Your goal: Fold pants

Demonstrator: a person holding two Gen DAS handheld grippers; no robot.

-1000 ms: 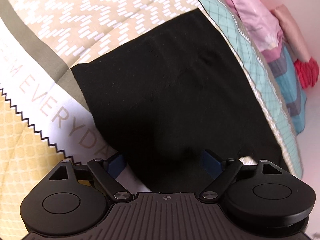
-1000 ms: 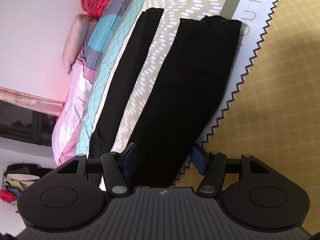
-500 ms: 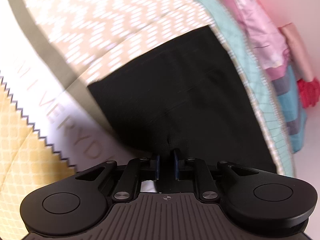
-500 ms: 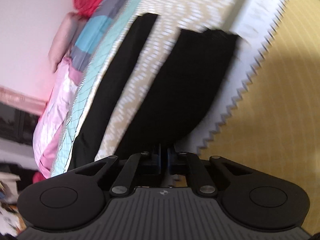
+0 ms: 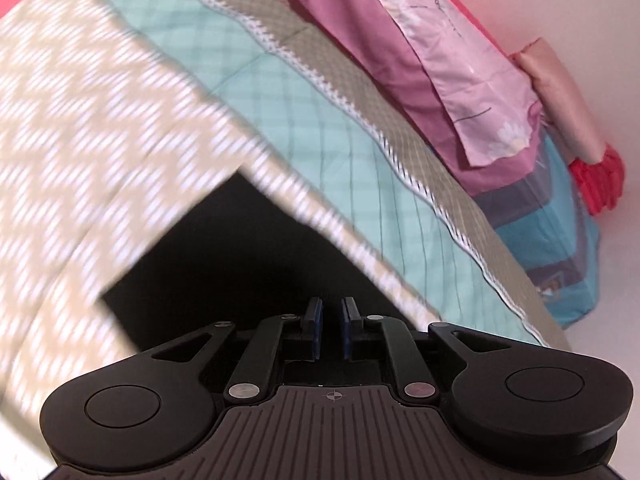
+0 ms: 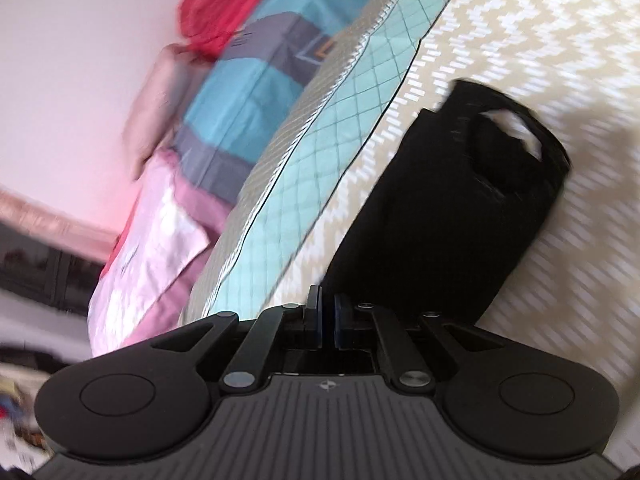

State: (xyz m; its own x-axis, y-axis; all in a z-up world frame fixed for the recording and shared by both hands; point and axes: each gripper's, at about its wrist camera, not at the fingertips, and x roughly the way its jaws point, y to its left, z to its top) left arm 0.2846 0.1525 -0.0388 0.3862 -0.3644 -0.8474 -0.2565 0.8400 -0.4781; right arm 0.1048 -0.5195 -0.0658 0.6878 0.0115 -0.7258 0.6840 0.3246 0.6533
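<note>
The black pants (image 5: 256,252) lie on a beige chevron quilt (image 5: 80,128). In the left wrist view my left gripper (image 5: 331,312) is shut on the waist end of the pants, with the cloth hanging ahead of the fingers. In the right wrist view my right gripper (image 6: 328,312) is shut on a pant leg (image 6: 452,208), which is lifted and curls over, its hem opening (image 6: 508,136) facing me. The picture is blurred by motion.
A teal checked blanket edge (image 5: 360,152) borders the quilt. Beyond it lie a pink pillow (image 5: 440,64), a blue and grey pillow (image 6: 256,88), a red bundle (image 6: 216,20) and the white wall (image 6: 80,32).
Both grippers went from open to shut on the pants, then lifted the cloth and carried it toward the teal blanket side. The near leg now curls over.
</note>
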